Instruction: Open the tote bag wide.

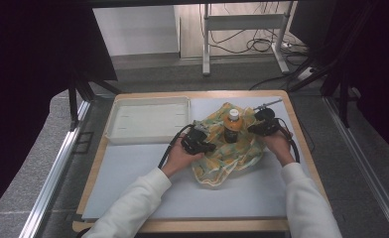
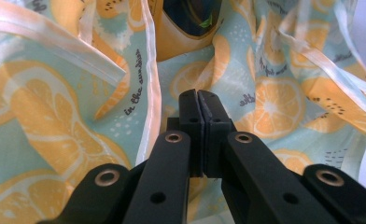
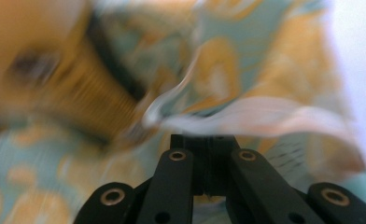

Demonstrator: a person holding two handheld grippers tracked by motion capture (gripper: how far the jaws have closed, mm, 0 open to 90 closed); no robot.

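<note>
Lemon-print cloth [image 1: 232,148] at frame centre looks thin, limp, slippery; best pinched at its hems. Left gripper [image 2: 200,100] and right gripper [image 3: 204,140] both closed, beside the bottle [image 1: 233,126].

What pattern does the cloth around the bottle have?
The cloth has orange citrus slices on pale teal, clearest in the left gripper view.

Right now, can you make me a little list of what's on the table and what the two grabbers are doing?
table: grey mat on a wooden top
cloth: lemon-print cloth, crumpled, right of centre
bottle: orange drink bottle, white cap, upright on the cloth
tray: white tray, at the back left
left gripper: jaws together, at the cloth's left side
right gripper: at the cloth's right side by the bottle, jaws look together, view blurred
</note>
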